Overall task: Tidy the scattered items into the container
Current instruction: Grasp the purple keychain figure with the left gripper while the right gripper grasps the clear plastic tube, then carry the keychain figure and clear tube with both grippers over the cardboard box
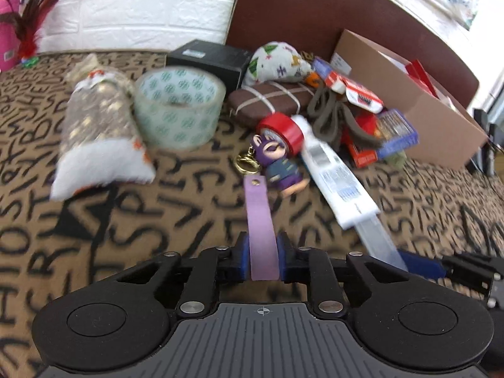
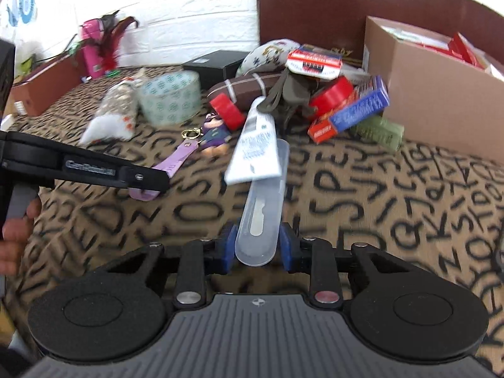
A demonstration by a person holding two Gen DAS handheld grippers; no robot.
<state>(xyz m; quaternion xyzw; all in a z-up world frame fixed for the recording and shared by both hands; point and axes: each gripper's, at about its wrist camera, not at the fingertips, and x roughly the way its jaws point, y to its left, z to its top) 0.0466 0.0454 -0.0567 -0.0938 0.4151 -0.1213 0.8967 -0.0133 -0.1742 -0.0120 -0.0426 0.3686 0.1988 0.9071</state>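
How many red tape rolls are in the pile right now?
2: one red tape roll by the purple doll keychain; a second red tape roll beside the blue box. More may be buried.

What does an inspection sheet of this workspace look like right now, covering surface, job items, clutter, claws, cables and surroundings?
Surface: brown cloth with black letters, covering the work area.
Job's things: purple strap of a figurine keychain; clear plastic case in a white sleeve; cardboard box at the far right, already holding red packs.
Clutter: clear tape roll, red tape roll, patterned pouch, brown case, card packs heaped beside the box.
Claws: left claw shut on the purple strap; right claw shut on the clear plastic case.
Cables: nothing seen.
Surroundings: white brick wall, dark brown headboard-like panel, pink item with feathers.
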